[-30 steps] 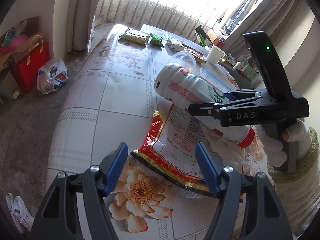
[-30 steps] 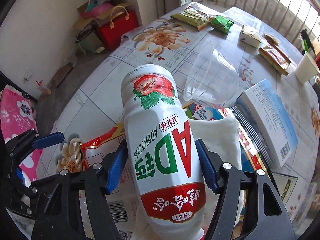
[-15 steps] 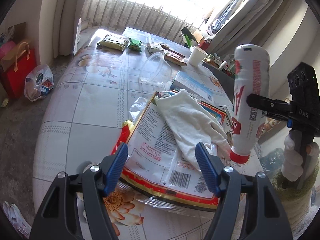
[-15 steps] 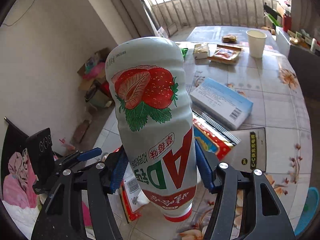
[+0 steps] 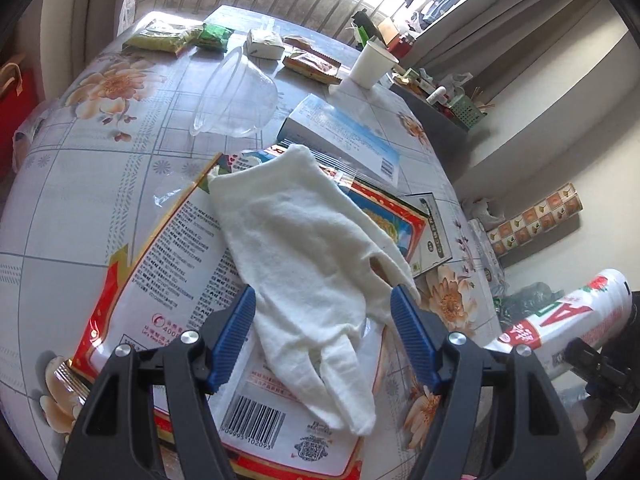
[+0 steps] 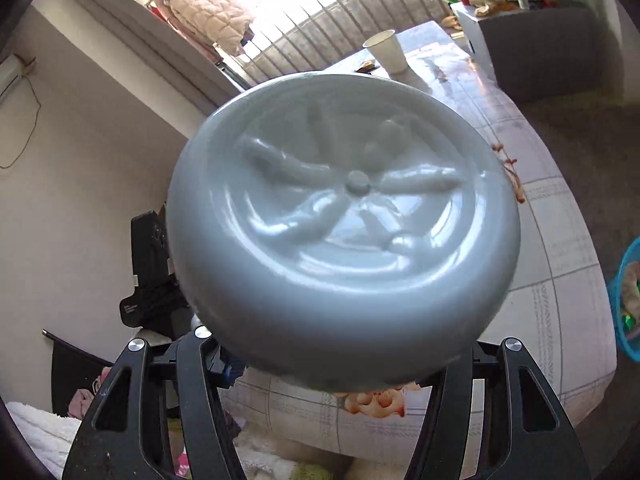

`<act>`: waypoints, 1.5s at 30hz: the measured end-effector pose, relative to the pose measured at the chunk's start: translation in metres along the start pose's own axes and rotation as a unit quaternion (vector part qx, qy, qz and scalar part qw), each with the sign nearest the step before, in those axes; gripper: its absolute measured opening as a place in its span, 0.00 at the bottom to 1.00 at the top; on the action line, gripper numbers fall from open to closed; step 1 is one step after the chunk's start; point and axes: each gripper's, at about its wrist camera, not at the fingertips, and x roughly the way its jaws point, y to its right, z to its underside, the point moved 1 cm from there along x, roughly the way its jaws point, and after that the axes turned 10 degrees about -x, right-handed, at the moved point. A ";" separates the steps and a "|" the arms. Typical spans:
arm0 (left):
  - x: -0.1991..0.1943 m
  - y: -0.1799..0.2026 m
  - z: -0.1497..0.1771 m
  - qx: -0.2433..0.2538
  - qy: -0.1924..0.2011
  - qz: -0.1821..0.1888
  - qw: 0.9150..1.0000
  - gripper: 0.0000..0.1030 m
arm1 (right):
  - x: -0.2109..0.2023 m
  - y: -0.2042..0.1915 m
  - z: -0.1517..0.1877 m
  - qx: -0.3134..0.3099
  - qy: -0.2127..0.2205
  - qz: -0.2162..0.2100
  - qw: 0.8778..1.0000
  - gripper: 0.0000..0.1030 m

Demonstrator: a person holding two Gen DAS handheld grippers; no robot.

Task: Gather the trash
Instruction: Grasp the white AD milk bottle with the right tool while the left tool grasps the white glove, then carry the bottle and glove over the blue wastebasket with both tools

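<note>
The left gripper (image 5: 322,336), its blue-padded jaws spread wide with nothing pinched, is hovering over a white knitted cotton glove (image 5: 316,256) that is lying flat on a large red, white and gold printed plastic food bag (image 5: 176,264) at the near end of the floral-patterned table (image 5: 92,152). Beyond the glove, a clear round plastic bowl (image 5: 236,96) is lying on its side, and a flat blue-and-white cardboard box (image 5: 340,132) is sitting just to its right, partly under the bag's far corner. Farther off, a white paper cup (image 5: 374,65) is standing upright near the table's far right edge, with several small snack packets (image 5: 164,38) to its left. The right gripper (image 6: 340,356) is pinching a white plastic drink bottle with a strawberry picture and green and red lettering (image 5: 568,318), held off the table's right side; in the right wrist view its grey ribbed base (image 6: 344,224) is filling the frame, hiding the pads. A blue basket (image 6: 626,300) is showing at that view's right edge.
</note>
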 end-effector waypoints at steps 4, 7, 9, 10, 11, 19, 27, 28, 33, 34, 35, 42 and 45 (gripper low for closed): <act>0.016 0.003 0.006 0.012 -0.006 -0.039 0.999 0.66 | -0.008 0.014 0.013 0.035 0.013 -0.016 0.999 0.55; 0.020 0.003 0.013 0.028 0.005 -0.063 0.998 0.62 | -0.008 0.020 0.020 0.050 0.016 -0.011 0.999 0.54; 0.019 0.004 0.017 0.041 0.017 -0.075 0.996 0.57 | -0.007 0.023 0.022 0.057 0.017 -0.010 0.998 0.54; 0.020 0.006 0.017 0.047 0.020 -0.076 0.996 0.53 | -0.006 0.024 0.023 0.061 0.018 -0.011 0.998 0.54; 0.020 0.007 0.017 0.053 0.024 -0.077 0.995 0.51 | 0.000 0.026 0.015 0.063 0.019 -0.011 0.998 0.54; 0.013 0.012 0.021 0.072 0.037 -0.072 0.994 0.15 | -0.005 0.027 0.014 0.073 0.030 -0.013 0.997 0.54; -0.018 0.012 0.025 0.075 0.072 -0.051 0.993 0.11 | -0.013 0.036 0.021 0.076 0.043 -0.014 0.996 0.54; -0.024 0.013 0.025 0.077 0.077 -0.050 0.993 0.11 | -0.014 0.037 0.021 0.077 0.046 -0.013 0.996 0.54; -0.056 0.024 0.028 0.096 0.106 -0.033 0.989 0.11 | -0.027 0.041 0.031 0.084 0.060 -0.013 0.995 0.54; -0.061 0.029 0.029 0.101 0.109 -0.026 0.989 0.11 | -0.031 0.042 0.033 0.086 0.064 -0.013 0.994 0.54; -0.066 0.033 0.030 0.106 0.113 -0.020 0.988 0.11 | -0.035 0.042 0.035 0.087 0.069 -0.012 0.994 0.54; -0.090 0.083 0.037 0.159 0.127 0.033 0.978 0.11 | -0.072 0.048 0.051 0.098 0.110 0.002 0.989 0.54; -0.091 0.110 0.041 0.185 0.121 0.058 0.973 0.11 | -0.095 0.055 0.063 0.108 0.133 0.016 0.985 0.54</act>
